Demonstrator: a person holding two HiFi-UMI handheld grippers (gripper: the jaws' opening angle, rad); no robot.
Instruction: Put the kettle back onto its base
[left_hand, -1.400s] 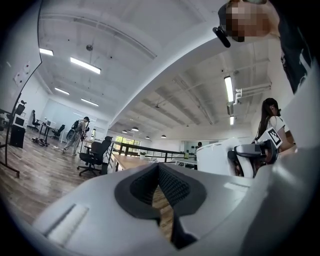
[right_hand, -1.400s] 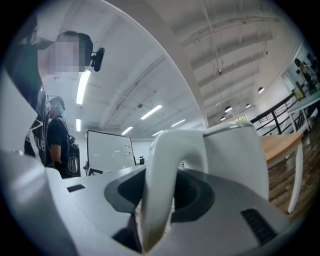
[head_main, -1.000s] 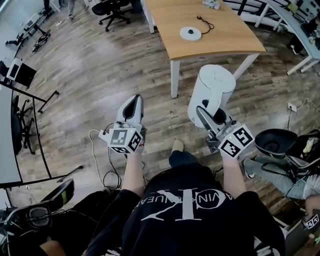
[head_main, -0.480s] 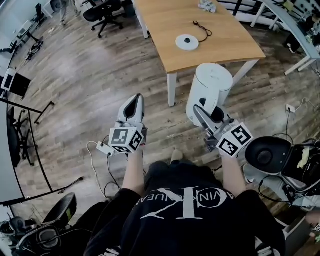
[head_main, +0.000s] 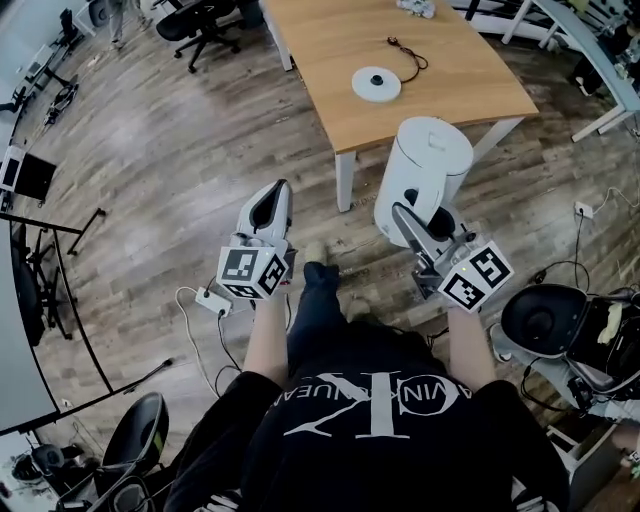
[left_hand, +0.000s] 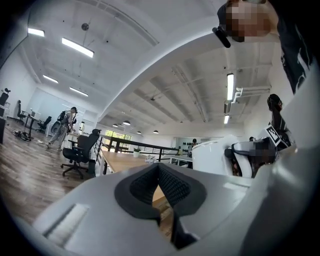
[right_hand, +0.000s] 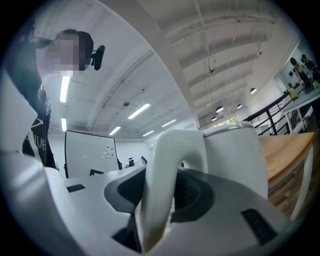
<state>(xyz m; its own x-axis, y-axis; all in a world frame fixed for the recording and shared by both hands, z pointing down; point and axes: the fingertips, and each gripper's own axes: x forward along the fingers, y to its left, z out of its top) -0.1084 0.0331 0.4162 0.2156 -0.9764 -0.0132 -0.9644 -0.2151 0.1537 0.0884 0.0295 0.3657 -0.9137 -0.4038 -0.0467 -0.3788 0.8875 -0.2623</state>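
Spreading under everything is a wood floor (head_main: 180, 150), and on it stands a long wooden table (head_main: 440, 100). Held upright in the air just short of the table's near corner is the white kettle (head_main: 425, 170), well apart from its stand. The right gripper (head_main: 418, 226) carries it, jaws pinching the kettle's curved white handle (right_hand: 162, 190). The left gripper (head_main: 275, 195) is off to the kettle's left, apart from it, jaws pressed together at the tips on nothing. The round white base (head_main: 376, 84) lies on the table, a black cord (head_main: 405, 52) trailing from it.
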